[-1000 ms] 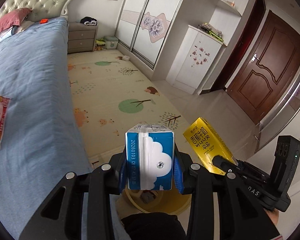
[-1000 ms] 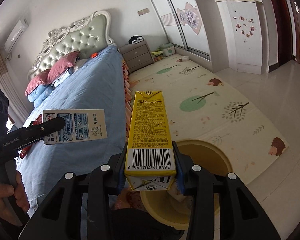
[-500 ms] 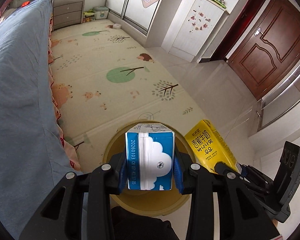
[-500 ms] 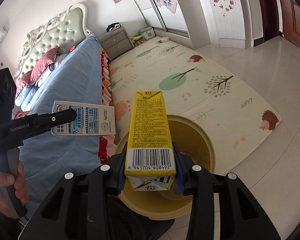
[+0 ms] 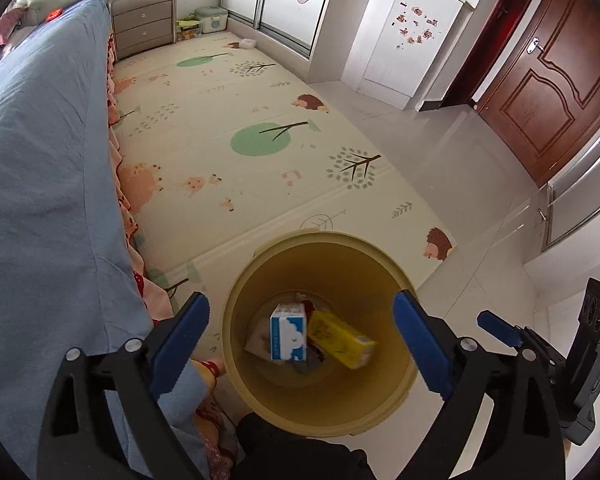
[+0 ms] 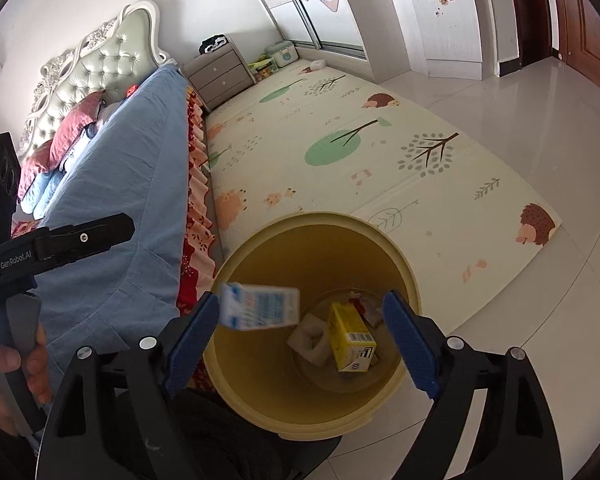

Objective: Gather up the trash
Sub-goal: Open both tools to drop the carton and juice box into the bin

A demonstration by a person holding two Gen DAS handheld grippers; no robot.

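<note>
Both grippers hung spread over the yellow bin (image 5: pixel 380 412) beside the bed (image 5: pixel 40 160), their jaws having just been opening and nothing between them. The left gripper (image 5: pixel 302 340) had let go its blue-and-white carton (image 5: pixel 288 338), caught blurred in mid-fall near the bin's left wall; the right gripper (image 6: pixel 300 338) had dropped the yellow carton (image 6: pixel 350 338), lying on the bin's floor among other scraps. Such cartons look light, stiff-walled and easily crushed, best pinched across their flat sides.
</note>
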